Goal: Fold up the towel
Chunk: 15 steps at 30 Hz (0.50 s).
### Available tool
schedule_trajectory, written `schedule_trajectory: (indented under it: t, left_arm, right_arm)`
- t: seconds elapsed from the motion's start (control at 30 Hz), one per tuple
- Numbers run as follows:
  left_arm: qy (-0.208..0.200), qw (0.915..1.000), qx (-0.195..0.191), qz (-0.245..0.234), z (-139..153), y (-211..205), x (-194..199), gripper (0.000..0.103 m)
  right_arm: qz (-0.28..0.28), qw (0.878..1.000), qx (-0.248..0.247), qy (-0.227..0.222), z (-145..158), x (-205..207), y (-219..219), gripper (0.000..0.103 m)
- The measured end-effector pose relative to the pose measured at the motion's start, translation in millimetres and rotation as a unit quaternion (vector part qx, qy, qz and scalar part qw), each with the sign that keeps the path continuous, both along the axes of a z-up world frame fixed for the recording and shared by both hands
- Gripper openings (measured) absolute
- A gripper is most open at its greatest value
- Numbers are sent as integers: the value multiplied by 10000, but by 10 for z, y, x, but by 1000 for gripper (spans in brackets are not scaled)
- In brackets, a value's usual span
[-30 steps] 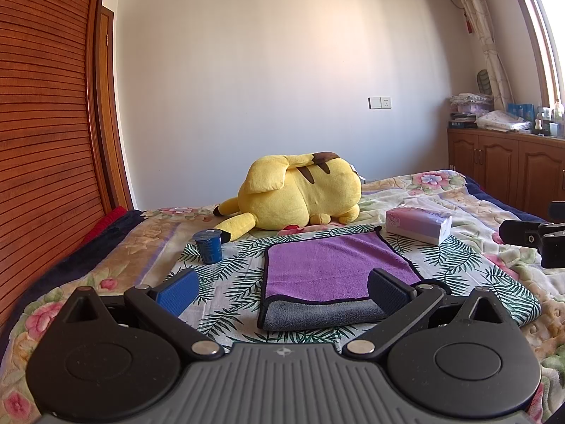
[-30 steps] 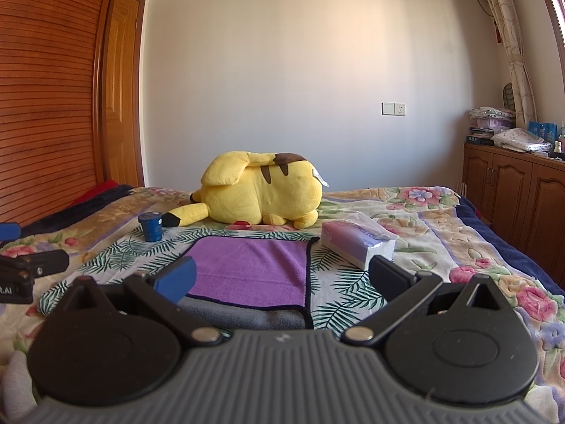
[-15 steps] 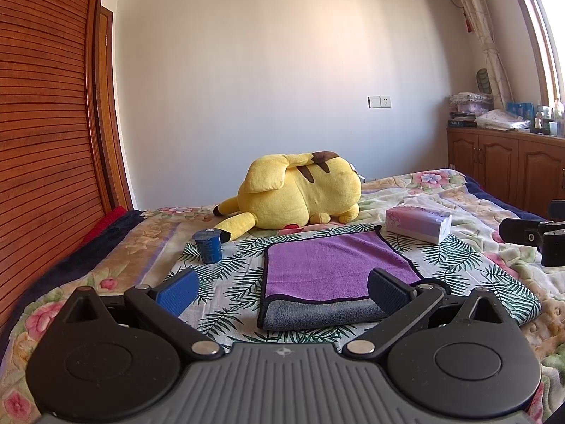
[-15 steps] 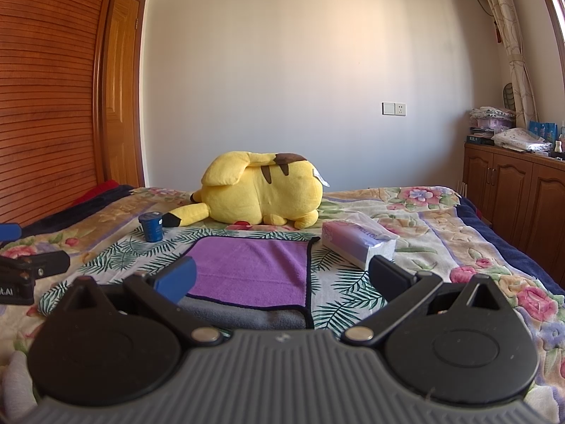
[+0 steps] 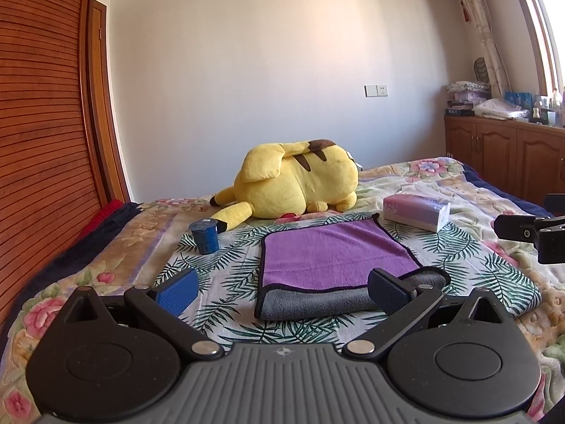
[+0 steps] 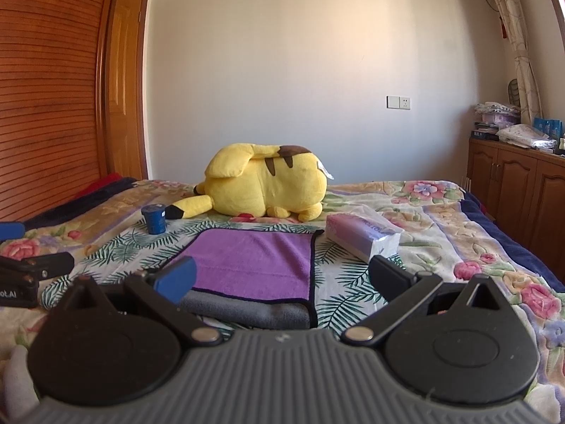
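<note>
A purple towel with a grey underside [image 5: 335, 254] lies folded flat on the leaf-print cloth on the bed; it also shows in the right wrist view [image 6: 254, 261]. My left gripper [image 5: 282, 288] is open and empty, hovering just short of the towel's near grey edge. My right gripper [image 6: 280, 277] is open and empty, also just short of the near edge, toward the towel's right side. Each gripper shows at the edge of the other's view: the right gripper [image 5: 529, 233] and the left gripper [image 6: 28, 275].
A yellow plush toy [image 5: 293, 183] lies behind the towel. A blue cup [image 5: 204, 235] stands to its left, a tissue pack [image 5: 416, 210] to its right. A wooden wardrobe [image 5: 42, 141] is on the left and cabinets [image 5: 505, 155] on the right.
</note>
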<state>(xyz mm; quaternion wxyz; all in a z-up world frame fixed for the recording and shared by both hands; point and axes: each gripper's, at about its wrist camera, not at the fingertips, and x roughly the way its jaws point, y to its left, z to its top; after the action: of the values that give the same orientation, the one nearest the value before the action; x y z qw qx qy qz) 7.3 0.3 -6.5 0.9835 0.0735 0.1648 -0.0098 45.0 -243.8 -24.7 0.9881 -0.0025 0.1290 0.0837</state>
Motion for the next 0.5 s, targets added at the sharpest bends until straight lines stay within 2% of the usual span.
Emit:
schedule_trajectory:
  t: [0.5]
  left_arm:
    - [540, 9985, 96, -79, -133, -33, 185, 87]
  right_arm:
    - [278, 9987, -154, 396, -100, 237, 64, 103]
